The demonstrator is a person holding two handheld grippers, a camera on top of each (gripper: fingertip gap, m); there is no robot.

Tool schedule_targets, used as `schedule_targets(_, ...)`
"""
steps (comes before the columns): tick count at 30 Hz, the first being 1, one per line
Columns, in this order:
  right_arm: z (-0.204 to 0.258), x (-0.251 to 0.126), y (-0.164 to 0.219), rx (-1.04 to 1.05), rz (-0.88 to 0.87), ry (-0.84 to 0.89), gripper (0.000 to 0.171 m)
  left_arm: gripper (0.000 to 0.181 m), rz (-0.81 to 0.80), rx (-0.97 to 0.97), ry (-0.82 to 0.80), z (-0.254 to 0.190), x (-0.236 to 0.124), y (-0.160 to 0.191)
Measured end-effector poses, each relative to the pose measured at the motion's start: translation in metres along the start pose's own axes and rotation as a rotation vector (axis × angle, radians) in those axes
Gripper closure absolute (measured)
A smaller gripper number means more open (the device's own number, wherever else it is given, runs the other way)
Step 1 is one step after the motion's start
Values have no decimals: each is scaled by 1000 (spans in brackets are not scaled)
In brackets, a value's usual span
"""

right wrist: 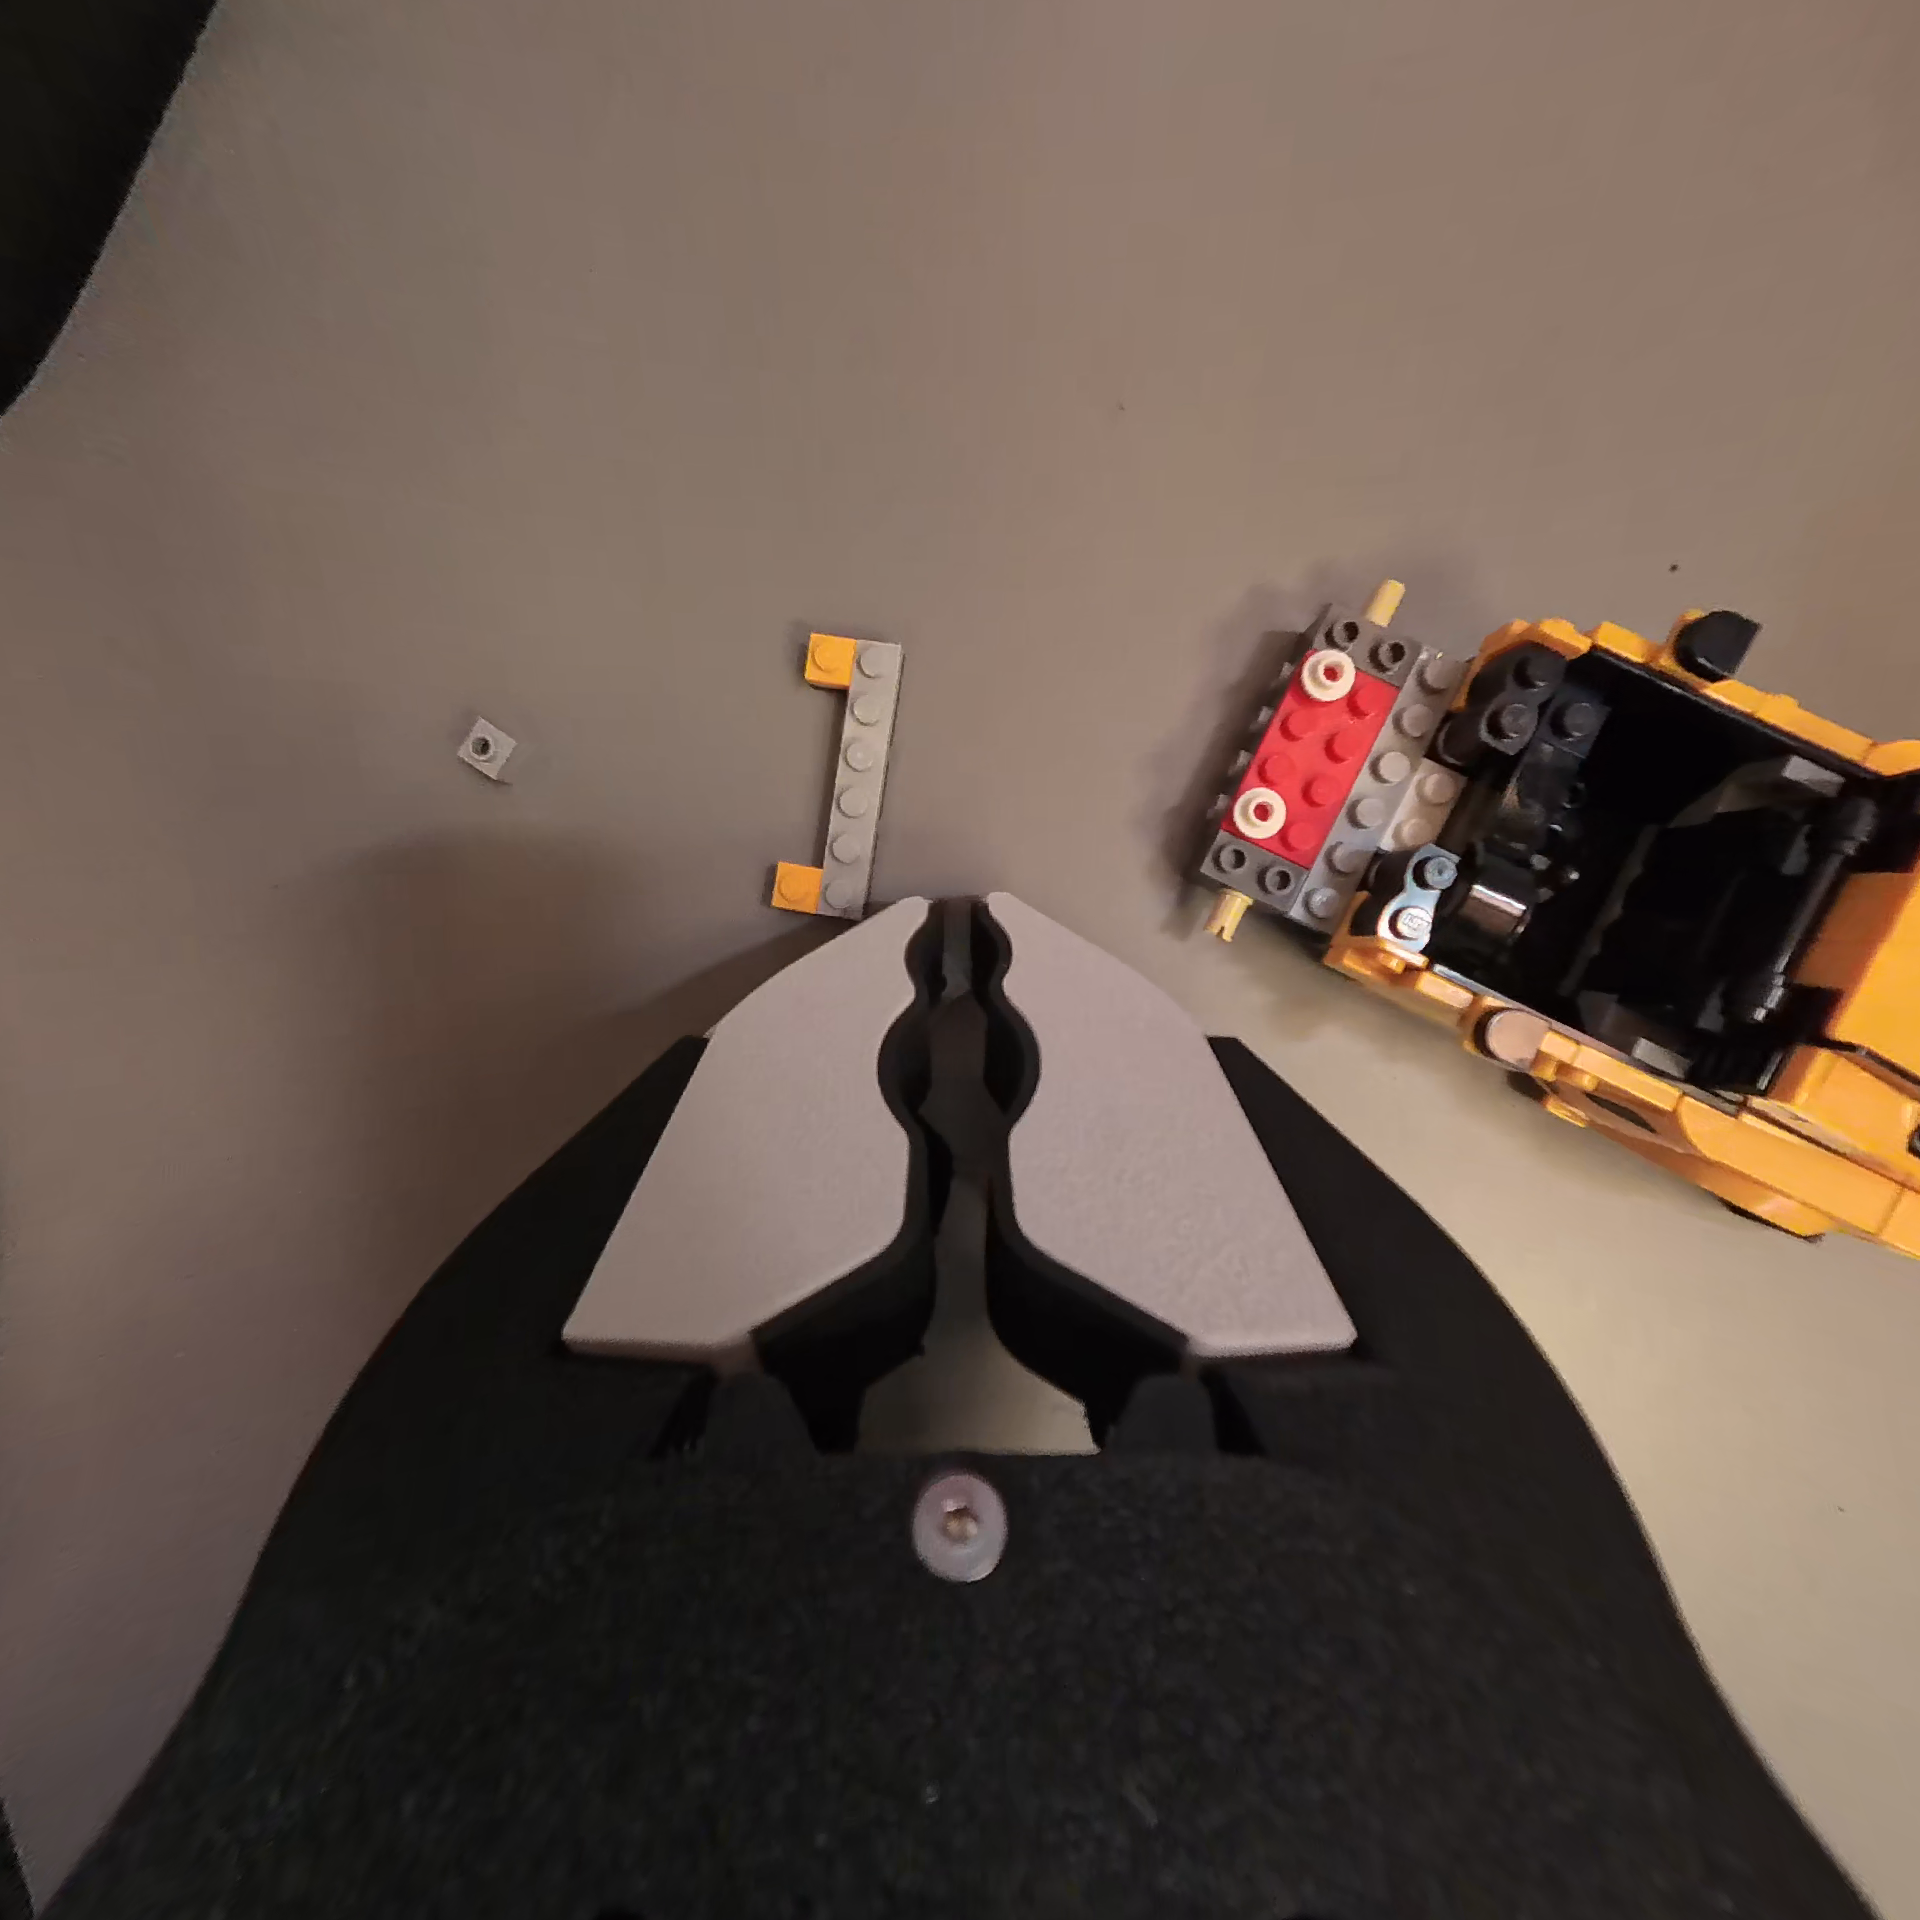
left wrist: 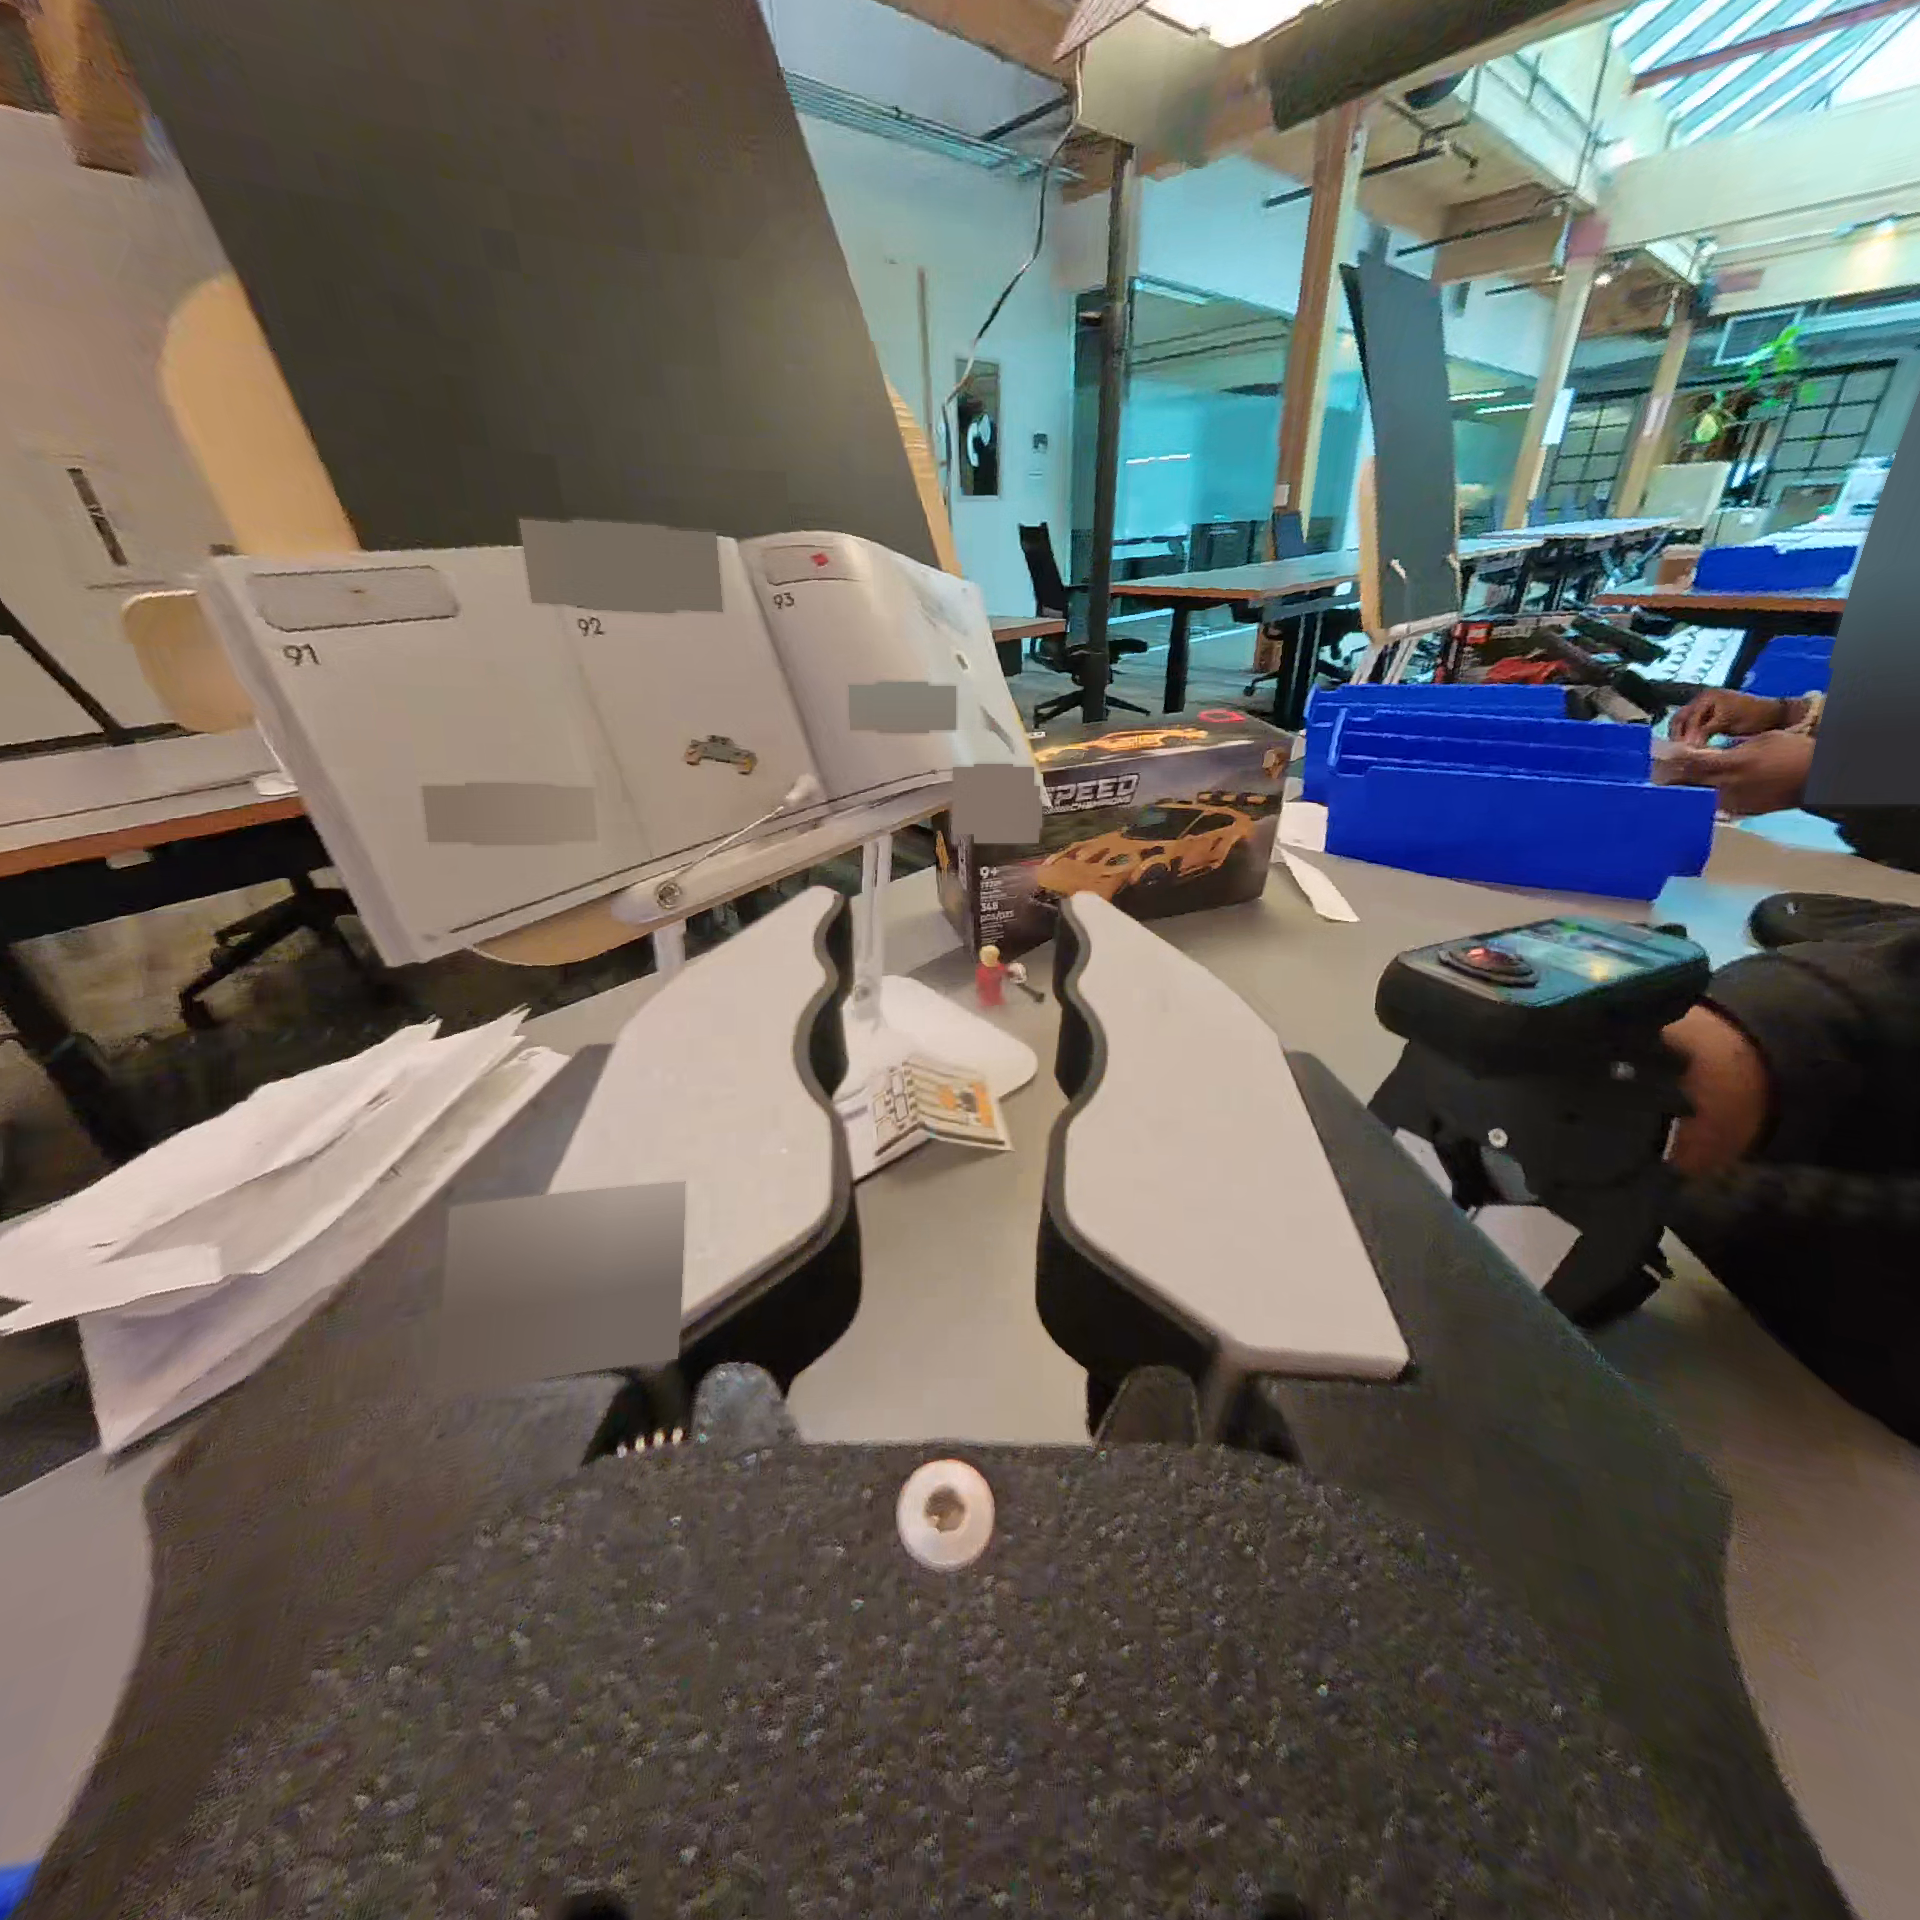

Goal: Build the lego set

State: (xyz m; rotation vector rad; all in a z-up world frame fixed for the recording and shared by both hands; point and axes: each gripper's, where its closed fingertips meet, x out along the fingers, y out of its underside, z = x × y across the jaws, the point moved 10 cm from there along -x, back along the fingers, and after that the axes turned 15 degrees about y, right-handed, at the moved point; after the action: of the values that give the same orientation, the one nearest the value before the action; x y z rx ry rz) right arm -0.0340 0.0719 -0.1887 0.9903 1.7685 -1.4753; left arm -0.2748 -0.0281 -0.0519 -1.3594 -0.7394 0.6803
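In the right wrist view a partly built orange car lies on the grey table at the right, its red brick and grey studs facing left. A grey six-stud plate with orange plates at both ends lies just beyond my right gripper. The gripper's jaws are shut, and only a thin dark sliver shows between them. A small grey one-stud plate lies to the left. My left gripper is open and empty above the table, pointing at a red minifigure.
An open instruction booklet rests on a white stand, with a sticker sheet at its base. The set's box and blue bins stand behind. Torn white paper bags lie left. A hand holds the right gripper's black body. The small grey one-stud plate is closer to my right gripper, around 8 cm from its tips; the left tips are 25 cm off.
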Motion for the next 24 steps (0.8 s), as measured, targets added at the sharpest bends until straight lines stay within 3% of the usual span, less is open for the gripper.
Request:
schedule_targets(4,-2,-5,-1,14,-22,19,165,150,110,-14,142,-12,10,20)
schedule_targets(11,-9,-21,6,24,-28,54,161,156,459,-29,479,-50,40,87)
schedule_targets(17,-2,-19,6,-9,-6,-58,159,156,634,-21,579,-63,53,122)
schedule_targets(24,-1,-9,2,-156,-6,-57,154,144,770,55,651,-66,67,143)
